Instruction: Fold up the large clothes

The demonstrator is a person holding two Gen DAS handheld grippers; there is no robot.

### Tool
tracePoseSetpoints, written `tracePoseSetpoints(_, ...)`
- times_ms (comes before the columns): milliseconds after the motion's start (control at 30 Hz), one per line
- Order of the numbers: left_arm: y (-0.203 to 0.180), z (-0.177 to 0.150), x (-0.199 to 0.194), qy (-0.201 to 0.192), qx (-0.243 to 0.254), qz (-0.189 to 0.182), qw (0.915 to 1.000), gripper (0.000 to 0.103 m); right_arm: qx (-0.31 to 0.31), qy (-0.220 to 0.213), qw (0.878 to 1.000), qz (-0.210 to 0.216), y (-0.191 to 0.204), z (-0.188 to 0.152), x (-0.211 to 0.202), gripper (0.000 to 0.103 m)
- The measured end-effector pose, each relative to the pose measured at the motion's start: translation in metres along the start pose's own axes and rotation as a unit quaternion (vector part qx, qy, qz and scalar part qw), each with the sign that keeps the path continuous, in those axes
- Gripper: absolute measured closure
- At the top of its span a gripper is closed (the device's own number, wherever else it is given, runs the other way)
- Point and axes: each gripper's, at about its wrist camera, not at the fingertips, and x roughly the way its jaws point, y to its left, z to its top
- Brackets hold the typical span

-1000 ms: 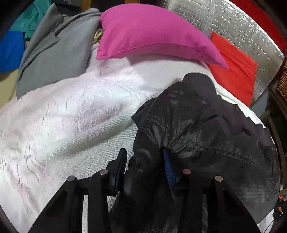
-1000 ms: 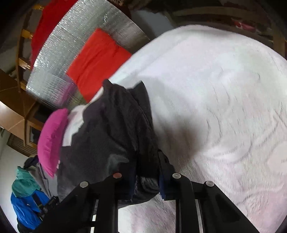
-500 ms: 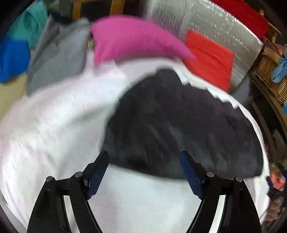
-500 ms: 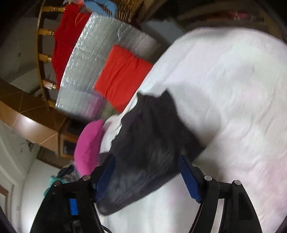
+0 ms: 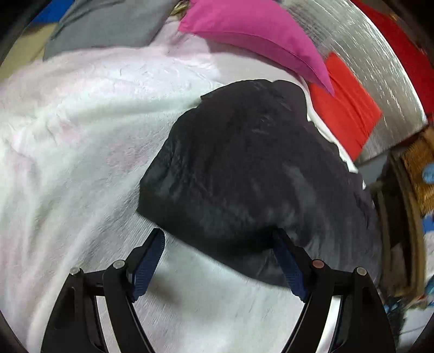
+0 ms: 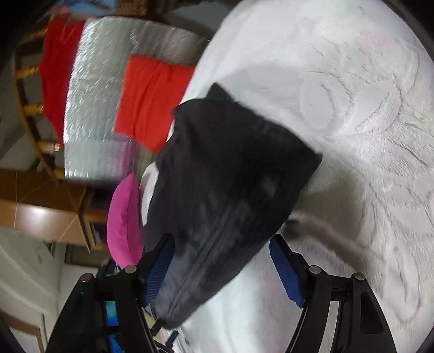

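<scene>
A: Going left to right in the left wrist view, what can you make out?

B: A grey garment (image 5: pixel 108 24) at the far left, cut off by the frame edge. Then the white bedspread (image 5: pixel 67 135) covering the bed, a pink pillow (image 5: pixel 257 35) at the far side, and right of it a red cushion (image 5: pixel 350 108) against a silver quilted panel (image 5: pixel 379 68). At the far right edge a wicker basket (image 5: pixel 420 163) holds something blue, too cropped and blurred to name.

A: And the clothing to fold?

B: The black garment (image 5: pixel 257 176) lies bunched on the bedspread, right of centre. Its near edge hides the tip of the right finger of the left tool (image 5: pixel 218 260), whose jaws are spread wide and hold nothing.

A: The right wrist view?

B: Motion blur softens it. The red cushion (image 6: pixel 152 100) and pink pillow (image 6: pixel 123 222) sit left, the black garment (image 6: pixel 230 190) in the middle on the bedspread (image 6: pixel 366 108). The right tool (image 6: pixel 221 266) has its jaws wide apart; the garment's near end lies between them, ungripped, covering part of the left finger.
</scene>
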Motion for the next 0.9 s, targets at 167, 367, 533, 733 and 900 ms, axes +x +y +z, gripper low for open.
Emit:
tracePoseSetpoints(167,-0.001,0.006,0.014,-0.005,-0.029,-0.023,0.9993,0.02,0.01,-0.012,1.0,0.007,-0.004,0.013,0.013,0.027)
tracePoseSetpoints(367,-0.007,0.02,0.023,-0.028,-0.03,-0.035,0.9985,0.023,-0.013,-0.021,1.0,0.01,0.004,0.019,0.024,0.032)
tracePoseSetpoints(533,-0.015,0.02,0.017,-0.048,-0.01,-0.028,0.9984,0.043,-0.057,-0.035,0.998,-0.016,0.015,0.017,0.024,0.055)
tracePoseSetpoints(733,-0.023,0.021,0.001,-0.068,0.014,-0.02,0.9974,0.058,-0.106,-0.044,0.993,-0.022,0.033,0.003,0.002,0.064)
tracePoseSetpoints(900,0.0,0.033,0.018,0.017,-0.013,-0.008,0.9997,0.036,-0.062,0.029,0.996,-0.055,0.007,0.004,0.006,0.047)
